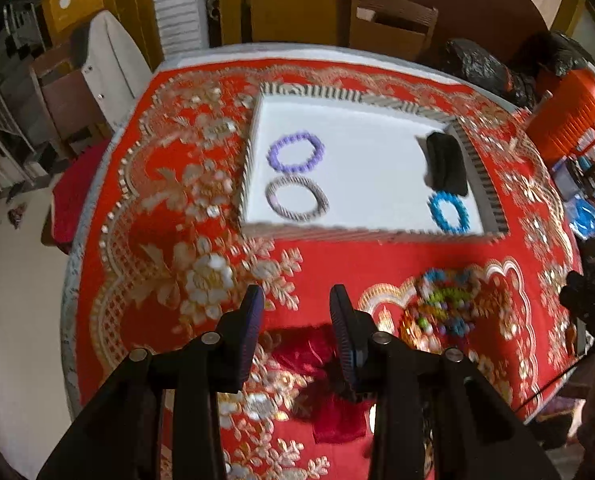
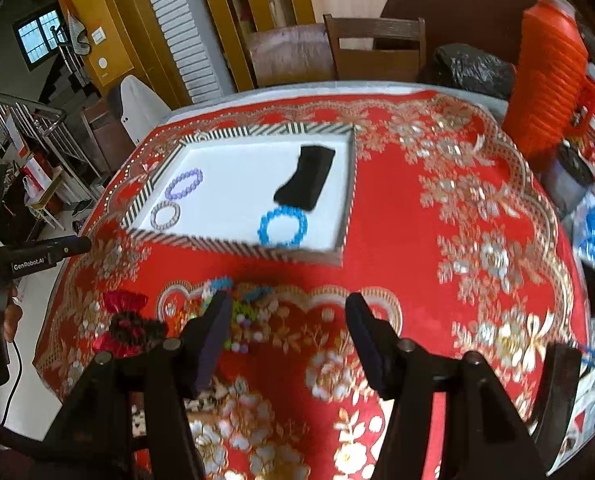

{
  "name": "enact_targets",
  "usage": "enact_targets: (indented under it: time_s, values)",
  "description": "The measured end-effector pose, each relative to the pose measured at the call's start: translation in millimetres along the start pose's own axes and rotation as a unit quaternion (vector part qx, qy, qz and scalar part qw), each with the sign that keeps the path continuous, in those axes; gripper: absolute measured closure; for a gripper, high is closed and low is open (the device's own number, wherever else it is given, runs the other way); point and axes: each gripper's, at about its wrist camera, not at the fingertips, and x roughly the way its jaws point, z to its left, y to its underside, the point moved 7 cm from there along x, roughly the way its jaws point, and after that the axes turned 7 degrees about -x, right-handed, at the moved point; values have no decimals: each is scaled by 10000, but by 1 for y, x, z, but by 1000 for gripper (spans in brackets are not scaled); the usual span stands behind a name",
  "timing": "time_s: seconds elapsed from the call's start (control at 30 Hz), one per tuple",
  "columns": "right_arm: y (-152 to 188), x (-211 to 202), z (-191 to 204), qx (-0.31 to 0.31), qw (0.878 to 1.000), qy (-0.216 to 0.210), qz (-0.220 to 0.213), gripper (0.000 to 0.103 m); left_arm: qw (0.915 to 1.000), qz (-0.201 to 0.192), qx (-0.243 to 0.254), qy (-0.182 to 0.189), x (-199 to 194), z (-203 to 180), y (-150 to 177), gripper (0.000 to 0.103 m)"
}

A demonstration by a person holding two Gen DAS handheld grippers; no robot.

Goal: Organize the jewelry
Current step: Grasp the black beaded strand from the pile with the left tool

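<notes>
Fingers [image 2: 367, 334] spread over cloth [image 2: 397, 220], near tray [image 2: 349, 184].

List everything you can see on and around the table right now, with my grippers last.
tray: 1, white with striped rim, mid-table
purple bracelet: 1, in tray, far left
silver bracelet: 1, in tray, near left
blue bracelet: 1, in tray, near right
black pouch: 1, in tray, behind the blue bracelet
jewelry pile: mixed colours, on cloth before tray; count unclear
red pouch: 1, left of pile
tablecloth: 1, red and gold
left gripper: open, empty
right gripper: open, empty
</notes>
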Motion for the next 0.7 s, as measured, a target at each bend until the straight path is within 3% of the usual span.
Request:
enact_targets:
  time_s: [0.3, 0.57, 0.7]
  values:
    - [34, 6, 12, 64, 9996, -127, 236, 41, 9989, 386, -26, 276, 7, -3, 29, 83]
    - [33, 28, 30, -100, 9991, -255, 324, 41, 9968, 643, 3, 480, 14, -6, 42, 83]
    - [30, 42, 34, -238, 9986, -244, 400, 41, 9951, 813, 308, 472, 20, -13, 48, 83]
